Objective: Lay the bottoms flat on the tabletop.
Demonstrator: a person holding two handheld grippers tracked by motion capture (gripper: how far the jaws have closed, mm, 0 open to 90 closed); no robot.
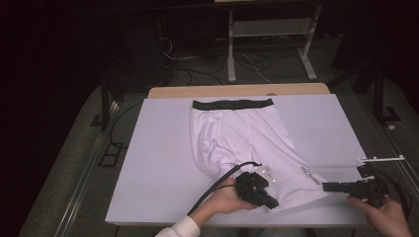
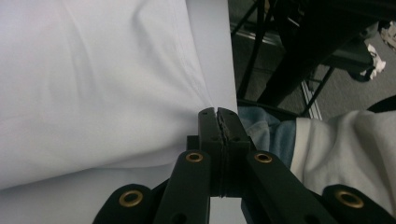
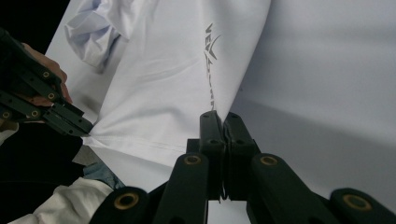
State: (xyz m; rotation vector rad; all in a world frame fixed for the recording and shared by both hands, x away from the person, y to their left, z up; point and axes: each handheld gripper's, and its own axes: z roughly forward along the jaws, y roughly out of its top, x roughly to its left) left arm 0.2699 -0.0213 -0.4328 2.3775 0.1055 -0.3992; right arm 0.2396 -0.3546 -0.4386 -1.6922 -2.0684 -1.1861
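— What is closest to the person?

— The two hands at the near edge of the table. The left hand point(image 1: 225, 197) holds the left gripper point(image 1: 272, 203). The right hand point(image 1: 388, 215) holds the right gripper point(image 1: 326, 186).

— What are the grippers doing?

— Each one pinches the white shorts point(image 1: 242, 143). The left gripper point(image 2: 218, 112) has its jaws pressed together on the hem of one leg, right at the near corner of the cloth. The right gripper point(image 3: 222, 115) has its jaws pressed together on the other corner of that same leg hem, just below the grey logo point(image 3: 211, 51).

— So they both hold the same leg?

— Yes. One is at each end of its bottom edge, and the hem is pulled between them, close to the near edge of the white table point(image 1: 158, 168).

— Can you see one gripper from the other?

— Yes. In the right gripper view, the left gripper point(image 3: 86, 127) is off to the side, pinching its corner of the white shorts point(image 3: 163, 79).

— Where is the rest of the shorts?

— They lie flat in the middle of the table. The other leg point(image 1: 212, 158) is bunched up and wrinkly, just beside the left gripper. The black waistband point(image 1: 232, 104) is at the far end, near the far edge of the table.

— And past the table?

— A dark floor with cables point(image 1: 197, 74) and a white frame point(image 1: 269, 44) standing on it.
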